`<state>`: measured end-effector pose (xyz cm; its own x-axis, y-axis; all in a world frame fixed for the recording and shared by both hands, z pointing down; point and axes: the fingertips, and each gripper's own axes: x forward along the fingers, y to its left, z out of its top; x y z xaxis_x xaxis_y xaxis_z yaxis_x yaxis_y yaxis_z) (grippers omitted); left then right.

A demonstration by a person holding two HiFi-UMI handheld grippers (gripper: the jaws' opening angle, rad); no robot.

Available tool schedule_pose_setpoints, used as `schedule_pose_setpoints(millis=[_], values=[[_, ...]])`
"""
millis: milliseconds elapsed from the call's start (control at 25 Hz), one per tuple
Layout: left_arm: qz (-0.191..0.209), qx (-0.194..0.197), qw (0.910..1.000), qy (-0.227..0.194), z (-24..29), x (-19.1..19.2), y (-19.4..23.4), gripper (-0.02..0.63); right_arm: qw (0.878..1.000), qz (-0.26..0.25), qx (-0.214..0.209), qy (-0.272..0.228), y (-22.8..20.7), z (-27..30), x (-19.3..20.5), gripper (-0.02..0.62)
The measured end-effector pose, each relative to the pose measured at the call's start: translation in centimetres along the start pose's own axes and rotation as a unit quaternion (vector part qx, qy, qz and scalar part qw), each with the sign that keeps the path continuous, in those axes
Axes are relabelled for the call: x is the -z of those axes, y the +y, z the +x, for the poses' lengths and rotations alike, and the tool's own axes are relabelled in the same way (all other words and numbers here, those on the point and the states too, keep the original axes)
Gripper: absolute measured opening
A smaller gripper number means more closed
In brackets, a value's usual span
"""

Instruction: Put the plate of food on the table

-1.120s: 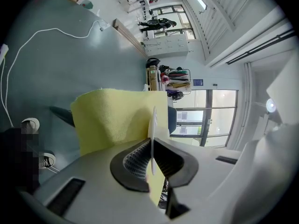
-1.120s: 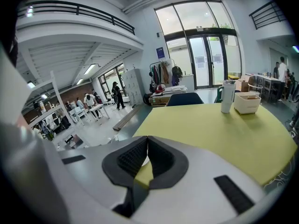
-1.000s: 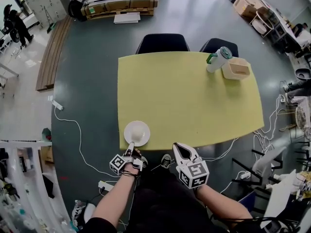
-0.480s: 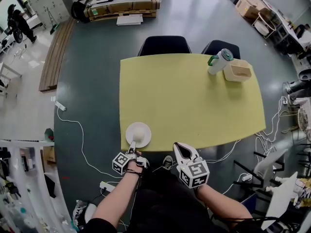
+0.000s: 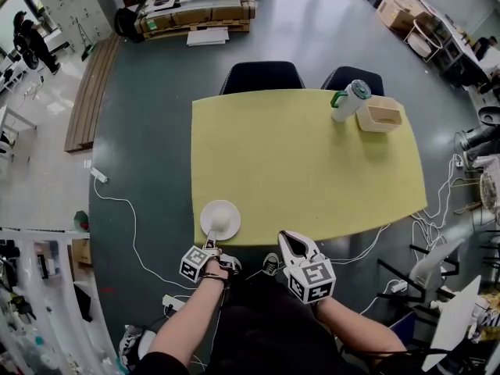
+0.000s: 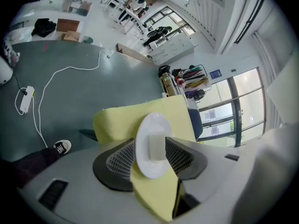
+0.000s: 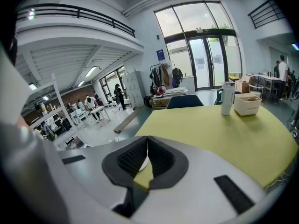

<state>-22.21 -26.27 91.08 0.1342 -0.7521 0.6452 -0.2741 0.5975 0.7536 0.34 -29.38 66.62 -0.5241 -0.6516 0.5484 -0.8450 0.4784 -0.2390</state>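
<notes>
Table [image 5: 312, 162]: flat pale yellow. Plate [image 5: 208, 212], lower left of the head view: white; food [image 5: 221, 222] on it: cream. Floor [image 5: 148, 131]: dark grey-green. Chairs [image 5: 262, 75]: near black. Tumbler [image 5: 350, 98], upper right: white, green lid. Box [image 5: 378, 114]: beige. Left gripper [image 5: 209, 244], right gripper [image 5: 291, 241]: white, with black-and-white square markers.

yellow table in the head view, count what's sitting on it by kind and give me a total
plate: 1
pale food piece on that plate: 1
green-lidded bottle: 1
beige box: 1
total: 4
</notes>
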Motion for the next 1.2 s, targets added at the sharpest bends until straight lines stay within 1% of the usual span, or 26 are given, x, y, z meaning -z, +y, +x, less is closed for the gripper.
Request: schedule_pose_setpoints(millis=[200, 280, 440, 480, 520, 560, 640, 760, 920, 1000, 1080, 1200], values=[[0.048, -0.019, 0.9986, -0.014, -0.5, -0.9, -0.5, 0.192, 1.000, 0.002, -0.001, -0.004, 0.0, -0.4, -0.1, 0.012], [0.080, -0.023, 0.9964, -0.017, -0.9, -1.3, -1.1, 0.190, 1.000, 0.004, 0.000, -0.007, -0.1, -0.6, -0.1, 0.012], [0.171, -0.018, 0.9851, -0.001, -2.9, -1.6, -3.0, 0.185, 1.000, 0.011, 0.001, -0.024, -0.2, -1.2, -1.0, 0.012], [0.190, -0.013, 0.9817, 0.002, -3.6, -1.6, -3.7, 0.167, 0.999, 0.013, 0.000, -0.029, -0.1, -1.3, -1.3, 0.012], [0.210, -0.006, 0.9777, 0.003, -4.4, -1.7, -4.4, 0.126, 0.999, 0.014, -0.001, -0.035, -0.1, -1.4, -1.7, 0.012], [0.231, 0.001, 0.9729, 0.002, -5.3, -1.7, -5.3, 0.068, 0.999, 0.014, -0.002, -0.039, -0.1, -1.6, -2.1, 0.012], [0.273, 0.023, 0.9617, -0.003, -7.2, -1.6, -7.4, 0.026, 0.999, 0.014, -0.006, -0.048, 0.0, -2.1, -2.7, 0.012], [0.320, 0.062, 0.9452, -0.013, -10.1, -1.4, -10.6, 0.009, 0.998, 0.013, -0.011, -0.060, 0.3, -2.9, -3.6, 0.012], [0.360, 0.089, 0.9281, -0.032, -13.3, -1.9, -14.5, 0.009, 0.996, 0.014, -0.014, -0.082, 0.7, -3.6, -5.2, 0.012], [0.384, 0.106, 0.9162, -0.041, -14.8, -1.7, -16.8, 0.009, 0.996, 0.022, -0.015, -0.089, 0.9, -4.0, -6.0, 0.012], [0.417, 0.129, 0.8982, -0.051, -16.2, -1.3, -19.3, 0.008, 0.995, 0.029, -0.020, -0.097, 1.1, -4.3, -6.7, 0.012], [0.470, 0.170, 0.8631, -0.070, -18.4, -0.6, -23.3, 0.009, 0.993, 0.028, -0.027, -0.108, 1.6, -4.7, -7.7, 0.012]])
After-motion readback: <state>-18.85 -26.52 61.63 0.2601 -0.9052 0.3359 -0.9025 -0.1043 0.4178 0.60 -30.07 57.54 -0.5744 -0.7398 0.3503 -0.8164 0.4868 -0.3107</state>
